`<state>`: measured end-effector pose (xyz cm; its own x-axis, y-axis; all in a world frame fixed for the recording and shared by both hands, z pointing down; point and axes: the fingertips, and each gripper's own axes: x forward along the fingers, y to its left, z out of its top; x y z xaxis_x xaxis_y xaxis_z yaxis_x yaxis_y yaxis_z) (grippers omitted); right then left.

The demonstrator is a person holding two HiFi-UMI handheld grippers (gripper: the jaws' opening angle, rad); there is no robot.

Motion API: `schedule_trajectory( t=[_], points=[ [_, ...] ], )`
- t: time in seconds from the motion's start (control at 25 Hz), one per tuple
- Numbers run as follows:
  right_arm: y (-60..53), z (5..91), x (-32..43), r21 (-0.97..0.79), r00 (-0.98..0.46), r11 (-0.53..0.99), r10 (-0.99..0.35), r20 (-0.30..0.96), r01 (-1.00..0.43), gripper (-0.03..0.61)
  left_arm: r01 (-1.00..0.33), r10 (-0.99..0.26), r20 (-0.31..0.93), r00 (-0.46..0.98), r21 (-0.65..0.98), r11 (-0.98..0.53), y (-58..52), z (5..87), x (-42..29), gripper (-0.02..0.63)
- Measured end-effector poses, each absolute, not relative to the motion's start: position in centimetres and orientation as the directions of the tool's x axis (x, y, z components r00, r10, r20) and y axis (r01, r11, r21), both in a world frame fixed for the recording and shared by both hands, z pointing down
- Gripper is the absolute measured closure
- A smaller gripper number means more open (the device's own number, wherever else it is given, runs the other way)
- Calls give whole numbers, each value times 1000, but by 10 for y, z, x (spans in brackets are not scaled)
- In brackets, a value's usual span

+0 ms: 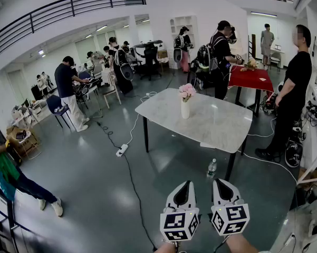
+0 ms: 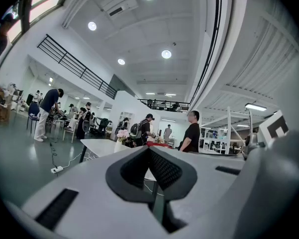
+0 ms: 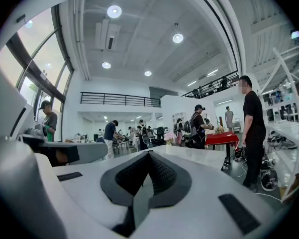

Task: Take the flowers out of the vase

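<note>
Hand-held grippers (image 1: 185, 183) (image 1: 217, 182) closed, empty — flowers (image 1: 187, 91) well ahead

Marble-top table (image 1: 221, 125) w/ black legs: one white vase (image 1: 185, 110) of pink flowers (image 1: 187, 91) (towards its left edge). Bottle (image 1: 212, 168) on floor (image 1: 89, 194) nr front leg.

Shared lab hall, open-plan, with many workers

You stand on a bare grey floor (image 1: 89, 194) under white walls and a high ceiling with round lights (image 2: 166, 54), and a railed mezzanine (image 1: 68, 8) runs along the far left. At the far left people (image 1: 66, 80) work among crowded desks and office chairs (image 1: 150, 62). In the far middle a person with a backpack rig (image 1: 219, 46) stands by a red-covered table (image 1: 250, 79). A cable (image 1: 129, 178) trails over the floor to a power strip (image 1: 122, 150) left of the marble-topped table (image 1: 216, 125). Metal shelving (image 3: 287, 126) loaded with gear lines the right.
</note>
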<state>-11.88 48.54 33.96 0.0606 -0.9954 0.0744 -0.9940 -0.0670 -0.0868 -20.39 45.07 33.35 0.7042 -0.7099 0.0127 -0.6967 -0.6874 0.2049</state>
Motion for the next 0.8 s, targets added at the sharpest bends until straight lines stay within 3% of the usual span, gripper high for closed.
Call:
schedule_trajectory(
  t=[0.8],
  points=[
    [446,345,-127,-133,84,-89,-995,48,-987,561,-691,-699,25,715,173,-701,412,344,-219,609]
  ],
)
